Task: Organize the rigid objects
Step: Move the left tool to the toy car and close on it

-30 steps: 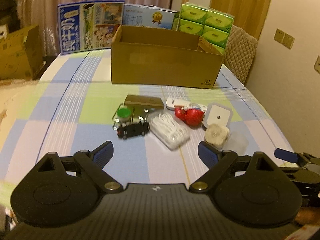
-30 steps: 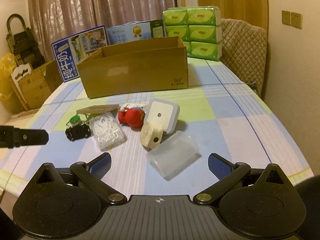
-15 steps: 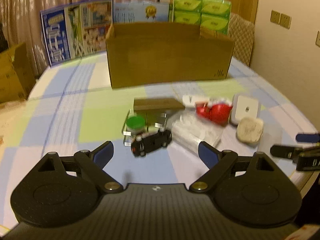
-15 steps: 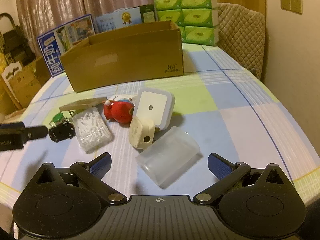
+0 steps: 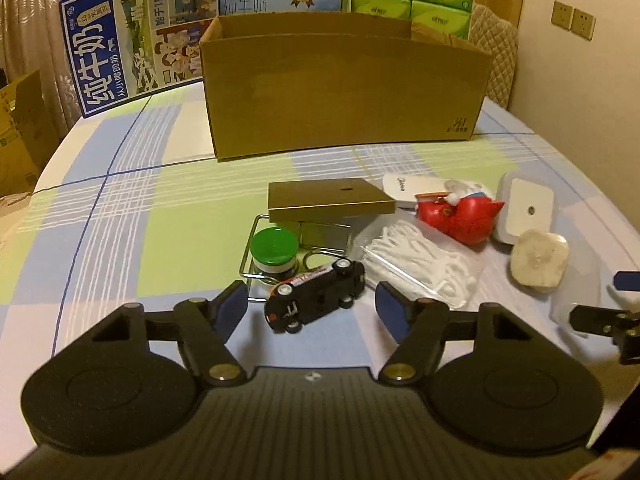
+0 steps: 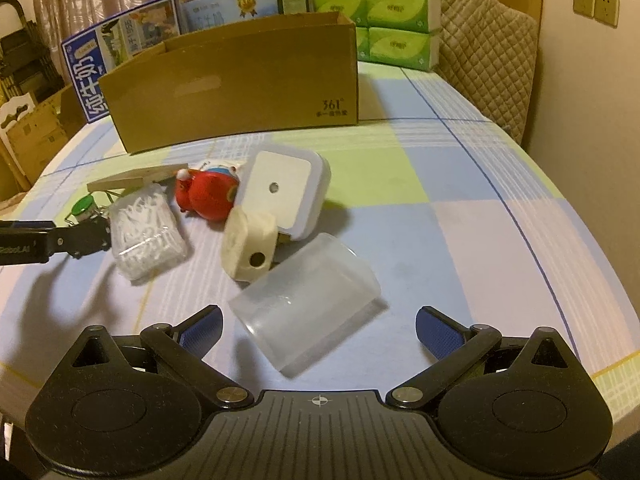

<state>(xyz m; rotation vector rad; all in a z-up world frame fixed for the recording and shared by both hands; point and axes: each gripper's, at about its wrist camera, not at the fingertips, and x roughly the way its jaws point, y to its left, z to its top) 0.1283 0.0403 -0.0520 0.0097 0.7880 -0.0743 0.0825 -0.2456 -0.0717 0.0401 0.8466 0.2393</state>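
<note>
Both grippers are pitched forward and down over the checked tablecloth (image 5: 132,216).

Left gripper (image 5: 312,308): jaws closing, blue pads either side of the black toy car (image 5: 316,300), which lies on its side on the cloth between them. Gaps show on both sides; the pads do not press it. From the right wrist view this gripper enters at the left edge, its tip beside the clear bag of white picks (image 6: 144,232).

Right gripper (image 6: 318,330): jaws wide, nothing gripped. The frosted plastic container (image 6: 308,304) lies tilted on the cloth just ahead, between the two fingers — whether either pad touches it cannot be told.

Remaining items sit clustered mid-table:
- green-capped jar (image 5: 275,250) on a wire stand, just behind the car
- flat gold box (image 5: 328,198) resting on that stand
- red toy figure (image 6: 208,196)
- white square night light (image 6: 284,192), leaning
- cream round piece (image 6: 248,244) touching the night light

The open cardboard box (image 5: 344,88) stands behind the cluster, well apart from it. Its inside is not visible.
</note>
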